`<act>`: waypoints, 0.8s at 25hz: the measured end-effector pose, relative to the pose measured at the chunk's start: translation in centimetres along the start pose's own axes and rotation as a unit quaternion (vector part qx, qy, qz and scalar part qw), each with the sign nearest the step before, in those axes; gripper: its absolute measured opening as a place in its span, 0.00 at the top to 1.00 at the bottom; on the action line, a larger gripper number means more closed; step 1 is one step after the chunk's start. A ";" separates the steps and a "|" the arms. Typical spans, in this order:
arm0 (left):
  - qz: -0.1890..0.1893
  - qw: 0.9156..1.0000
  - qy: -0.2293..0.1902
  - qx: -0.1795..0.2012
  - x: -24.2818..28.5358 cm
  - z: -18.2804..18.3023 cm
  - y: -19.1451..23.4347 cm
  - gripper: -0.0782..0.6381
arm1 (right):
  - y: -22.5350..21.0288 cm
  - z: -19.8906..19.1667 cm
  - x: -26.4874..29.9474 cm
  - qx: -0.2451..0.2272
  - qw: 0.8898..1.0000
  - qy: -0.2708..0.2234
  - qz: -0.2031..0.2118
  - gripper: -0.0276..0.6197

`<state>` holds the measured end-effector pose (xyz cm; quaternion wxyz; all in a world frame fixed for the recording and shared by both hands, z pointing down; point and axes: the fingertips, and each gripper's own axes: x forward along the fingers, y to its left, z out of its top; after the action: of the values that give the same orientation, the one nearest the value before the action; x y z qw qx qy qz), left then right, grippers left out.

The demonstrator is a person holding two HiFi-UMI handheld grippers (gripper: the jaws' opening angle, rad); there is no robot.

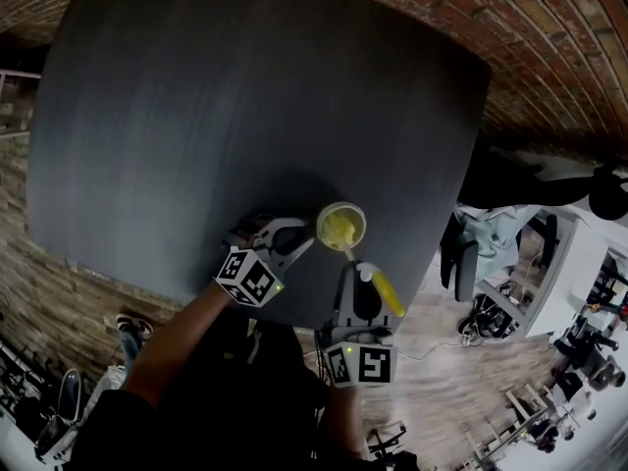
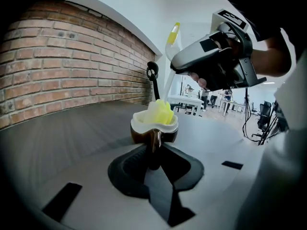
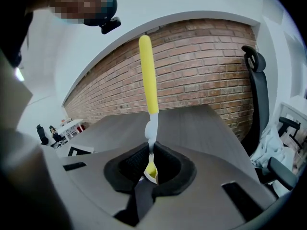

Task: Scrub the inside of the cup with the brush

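Now my left gripper [image 2: 154, 150] has its jaws clenched on the cup [image 2: 139, 126] handle, and my right gripper [image 3: 150, 176] jaws grasp the near-upright brush [image 3: 148, 75], head inside that cup.

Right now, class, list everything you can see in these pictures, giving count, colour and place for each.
Table: one, dark grey, fills most of the head view.
Cup: one, brown with a cream rim, by the table's near edge.
Brush: one, yellow handle, yellow head inside the cup.
Brick wall: one, red-brown, beyond the table.
Office chair: one, black, beside the table.
Left gripper: one, grey and black, shut on the cup's handle.
Right gripper: one, grey and black, shut on the brush.
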<state>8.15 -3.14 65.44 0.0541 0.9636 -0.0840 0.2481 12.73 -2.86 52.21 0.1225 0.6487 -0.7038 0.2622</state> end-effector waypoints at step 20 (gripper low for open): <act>-0.004 1.000 -0.002 -0.003 0.3 0.4 -0.1 0.78 | -1.0 0.8 0.1 -0.192 0.978 0.017 -0.081 0.88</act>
<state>8.65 -3.11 65.26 0.0581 0.9642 -0.0809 0.2456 13.82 -3.33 51.82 0.2776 0.6635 -0.6839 0.1221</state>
